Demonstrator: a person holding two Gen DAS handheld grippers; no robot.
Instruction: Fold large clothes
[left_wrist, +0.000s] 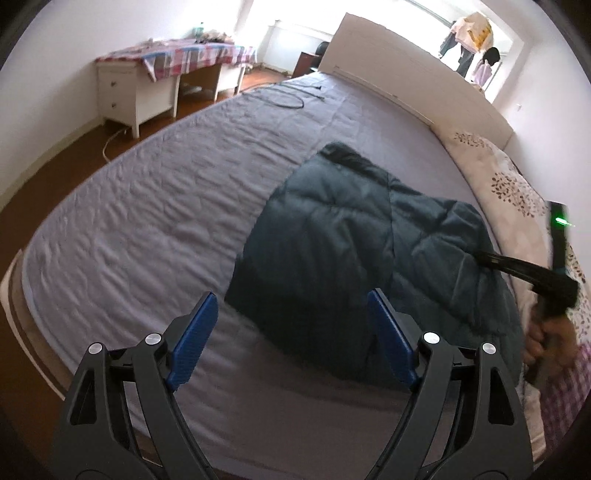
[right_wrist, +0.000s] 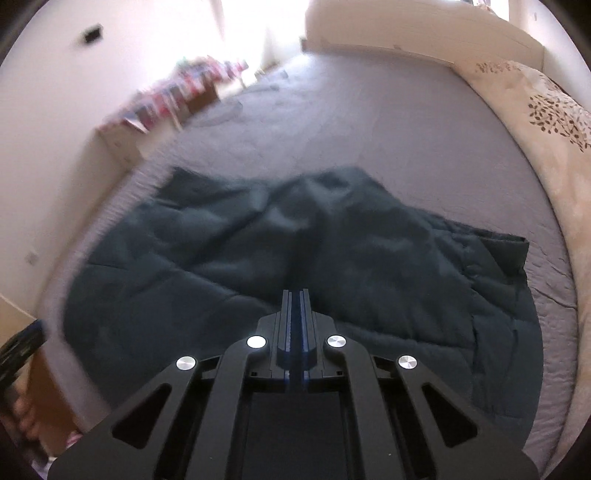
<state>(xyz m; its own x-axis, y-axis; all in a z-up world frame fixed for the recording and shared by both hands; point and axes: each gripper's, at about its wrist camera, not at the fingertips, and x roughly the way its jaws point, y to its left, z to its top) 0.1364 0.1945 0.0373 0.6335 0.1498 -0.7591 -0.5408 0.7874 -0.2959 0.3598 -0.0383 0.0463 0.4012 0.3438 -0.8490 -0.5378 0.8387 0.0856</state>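
While my left gripper (left_wrist: 291, 339) jaws gape wide at the jacket (left_wrist: 354, 251) hem just ahead, my right gripper (right_wrist: 295, 295) hovers pinched empty above its middle.

Jacket (left_wrist: 354, 236) quilted matt cloth; bedspread (left_wrist: 155, 221) puckered cloth; dresser (left_wrist: 122, 92) smooth painted wood.

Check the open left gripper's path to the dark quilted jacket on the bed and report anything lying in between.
Nothing visible blocks it. The left gripper is open and empty above bare grey bedspread, with the dark quilted jacket just ahead, its near edge showing past the right pad.
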